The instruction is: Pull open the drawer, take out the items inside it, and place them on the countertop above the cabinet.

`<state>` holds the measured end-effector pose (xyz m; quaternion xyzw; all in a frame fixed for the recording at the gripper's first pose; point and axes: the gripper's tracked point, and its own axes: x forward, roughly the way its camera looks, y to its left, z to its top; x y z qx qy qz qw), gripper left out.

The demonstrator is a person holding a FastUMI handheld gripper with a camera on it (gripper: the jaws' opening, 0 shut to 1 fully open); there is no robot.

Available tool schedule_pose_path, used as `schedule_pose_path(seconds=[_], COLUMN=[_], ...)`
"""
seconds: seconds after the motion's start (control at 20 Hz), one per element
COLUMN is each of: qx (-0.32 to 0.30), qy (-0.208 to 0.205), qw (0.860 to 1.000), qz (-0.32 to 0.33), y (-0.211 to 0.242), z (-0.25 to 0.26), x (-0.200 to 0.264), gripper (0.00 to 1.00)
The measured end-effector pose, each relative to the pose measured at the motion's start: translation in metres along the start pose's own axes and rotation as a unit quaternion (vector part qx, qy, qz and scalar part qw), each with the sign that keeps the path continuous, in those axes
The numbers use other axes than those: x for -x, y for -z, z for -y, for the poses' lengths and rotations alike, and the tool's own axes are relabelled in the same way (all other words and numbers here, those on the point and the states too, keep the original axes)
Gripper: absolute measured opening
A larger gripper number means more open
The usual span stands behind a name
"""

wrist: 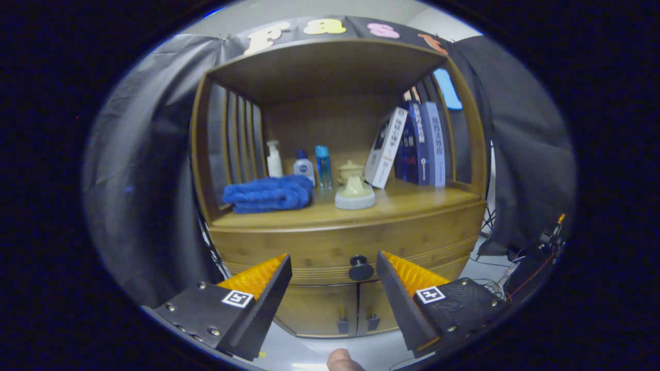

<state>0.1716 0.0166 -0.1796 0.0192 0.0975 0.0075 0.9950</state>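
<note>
A wooden cabinet stands ahead of me, with a shut drawer [330, 247] under its countertop [412, 203]. A dark round knob [360, 269] sticks out at the middle of the drawer front. My gripper [334, 263] is open, its two fingers spread wide on either side of the knob and still short of it. What lies inside the drawer is hidden.
On the countertop lie a folded blue towel [268, 195], a pump bottle [274, 159], two small bottles [304, 167], a cream lidded pot [353, 193] and several leaning books [412, 147]. Two shut cabinet doors [335, 309] sit below the drawer. Cables [521, 273] lie on the floor at right.
</note>
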Motion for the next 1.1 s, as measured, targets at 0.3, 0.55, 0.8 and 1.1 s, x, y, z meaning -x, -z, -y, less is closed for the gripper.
schedule_pose_path(seconds=[0.3,0.55,0.8,1.1], qx=[-0.008,0.011,-0.023,0.002], qy=[0.02,0.015,0.019,0.049], qw=[0.999,0.997,0.993,0.978], qz=[0.041,0.076,0.114,0.201], y=[-0.065,-0.123,-0.179,-0.231], z=[-0.016,-0.029,-0.029,-0.014], x=[0.095,0.162,0.217,0.27], gripper=[0.99,0.99,0.98,0.98])
